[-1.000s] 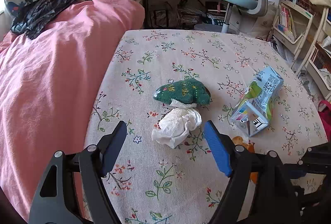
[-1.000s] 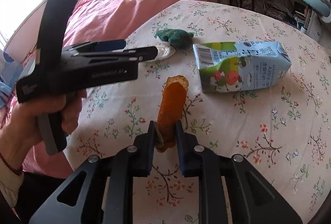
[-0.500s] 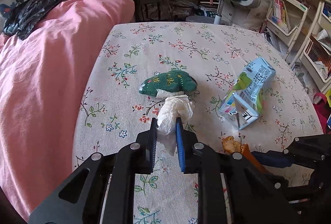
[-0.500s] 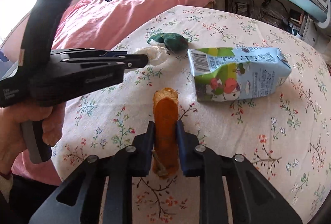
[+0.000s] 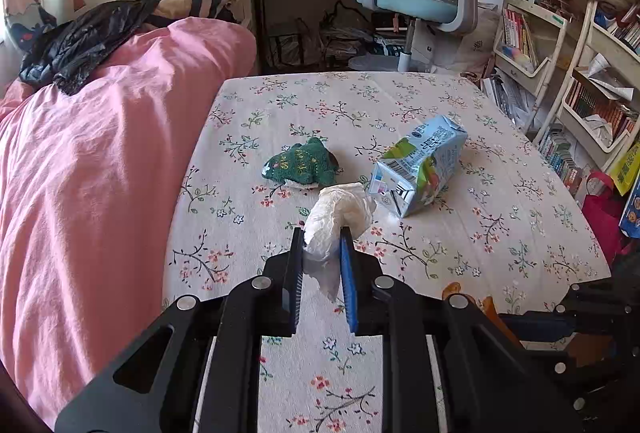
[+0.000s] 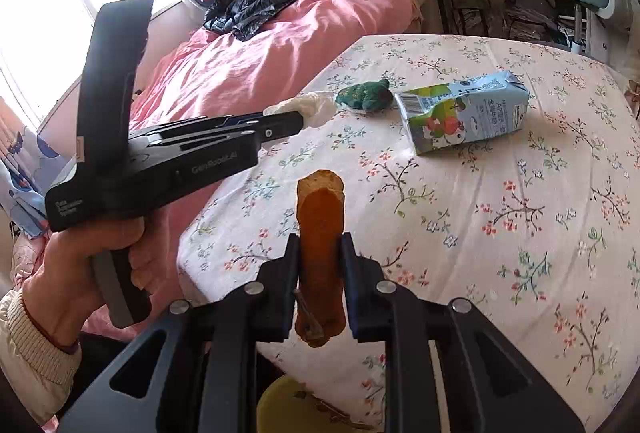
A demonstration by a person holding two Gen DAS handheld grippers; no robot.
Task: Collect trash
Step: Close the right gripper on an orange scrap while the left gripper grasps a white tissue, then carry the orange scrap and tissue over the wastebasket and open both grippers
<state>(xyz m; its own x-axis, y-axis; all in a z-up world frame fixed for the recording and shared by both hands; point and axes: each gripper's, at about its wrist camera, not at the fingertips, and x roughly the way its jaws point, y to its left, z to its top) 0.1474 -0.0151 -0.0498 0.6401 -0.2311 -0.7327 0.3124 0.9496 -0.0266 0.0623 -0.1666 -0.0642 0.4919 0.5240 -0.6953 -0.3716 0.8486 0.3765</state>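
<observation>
Trash on and above the floral tablecloth.

Crumpled white tissue point(image 5: 338, 217), pinched at its lower end and lifted clear of the cloth, bunched top leaning toward the carton. Orange peel strip point(image 6: 321, 233), clamped upright, pale rind at the tip, ragged brown end hanging below. Blue-and-green drink carton point(image 5: 420, 165), lying on its side, dented, barcode end facing near. Green crumpled wrapper point(image 5: 300, 165) with gold print, resting flat just left of the carton.
</observation>
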